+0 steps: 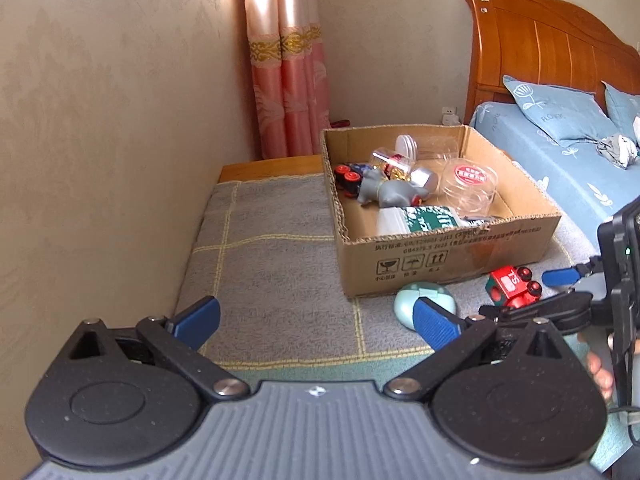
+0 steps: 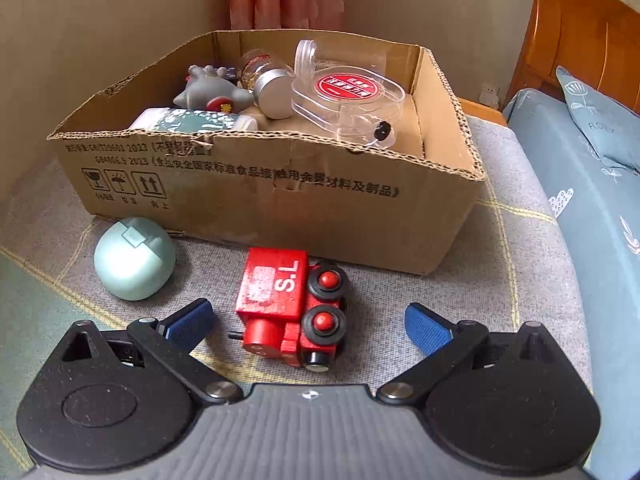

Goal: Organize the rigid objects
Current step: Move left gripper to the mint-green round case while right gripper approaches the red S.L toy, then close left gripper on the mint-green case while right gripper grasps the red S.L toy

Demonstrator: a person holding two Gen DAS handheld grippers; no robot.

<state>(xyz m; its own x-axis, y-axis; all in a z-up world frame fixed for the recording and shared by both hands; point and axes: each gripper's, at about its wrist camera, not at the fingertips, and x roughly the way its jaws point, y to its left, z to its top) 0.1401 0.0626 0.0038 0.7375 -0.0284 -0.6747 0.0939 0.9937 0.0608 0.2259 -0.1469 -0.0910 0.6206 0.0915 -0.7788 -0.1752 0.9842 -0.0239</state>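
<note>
Low open-topped brown cardboard box (image 2: 280, 196) on a grey cloth with yellow grid lines (image 1: 272, 264), printed front wall facing the right wrist camera, torn corrugated rim all round. Bare cloth wide open to the box's left, running up to a beige wall (image 1: 100, 120); wooden edge and pink curtain (image 1: 288, 92) behind. To the box's right, a narrow strip of cloth, then a blue-sheeted bed (image 2: 592, 220) with an orange wooden headboard (image 1: 548, 44).

Inside the box: grey rubber animal toy (image 2: 212, 92), clear plastic oval container with a red round label (image 2: 348, 96), clear jar with a silver lid (image 2: 268, 84), white-and-green tube (image 2: 192, 120), red-and-black wheeled toy (image 1: 348, 180) at the far left corner. Some free floor at the box's right front.

In front of the box, on the cloth: pale green rounded plastic case (image 2: 134, 258) just beside the front wall, and a red wooden toy train engine marked "S.L" (image 2: 292, 308) lying on its side, black wheels with red hubs facing up, a little apart from the case and near the box wall.

Right gripper (image 2: 308, 320) low over the cloth, blue-padded fingers (image 2: 426, 326) spread wide, one either side of the train, touching nothing; clear gaps on both flanks. Holding nothing.

Left gripper (image 1: 316, 320) further left and back, jaws likewise spread wide and empty, over bare cloth; right pad (image 1: 436, 324) overlapping the green case in view, contact not discernible.
</note>
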